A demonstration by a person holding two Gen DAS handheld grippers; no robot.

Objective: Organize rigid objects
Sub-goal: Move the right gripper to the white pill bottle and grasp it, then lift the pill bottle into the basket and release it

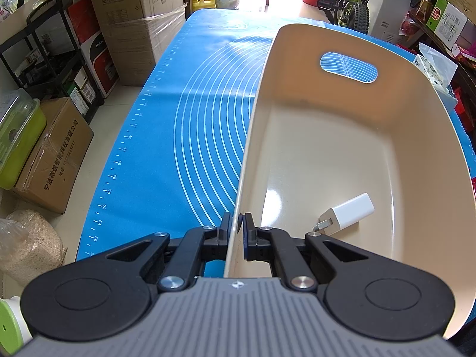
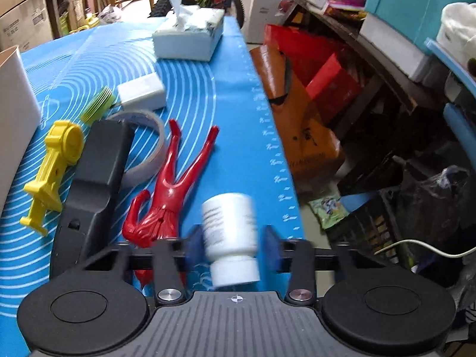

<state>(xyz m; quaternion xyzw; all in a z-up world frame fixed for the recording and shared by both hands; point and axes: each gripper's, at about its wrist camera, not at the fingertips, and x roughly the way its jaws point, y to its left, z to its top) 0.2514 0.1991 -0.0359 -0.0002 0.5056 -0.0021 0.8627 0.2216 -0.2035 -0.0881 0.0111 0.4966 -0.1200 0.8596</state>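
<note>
In the left wrist view my left gripper (image 1: 237,223) is shut on the near left wall of a cream plastic bin (image 1: 327,148), which stands on the blue mat (image 1: 184,125). A white charger plug (image 1: 346,214) lies inside the bin. In the right wrist view my right gripper (image 2: 233,245) is open, its blue pads on either side of a white pill bottle (image 2: 230,232) that lies on the mat; there are gaps on both sides. A red figurine (image 2: 169,190), a yellow plastic part (image 2: 53,166), a black object (image 2: 98,175), a tape roll (image 2: 148,145), a green disc stack (image 2: 98,104) and a white box (image 2: 141,92) lie beyond.
A tissue box (image 2: 189,37) stands at the mat's far end. The bin's corner (image 2: 15,95) shows at the left of the right wrist view. The table's right edge drops to cluttered bags and shelves (image 2: 342,74). Cardboard boxes (image 1: 53,154) stand left of the table.
</note>
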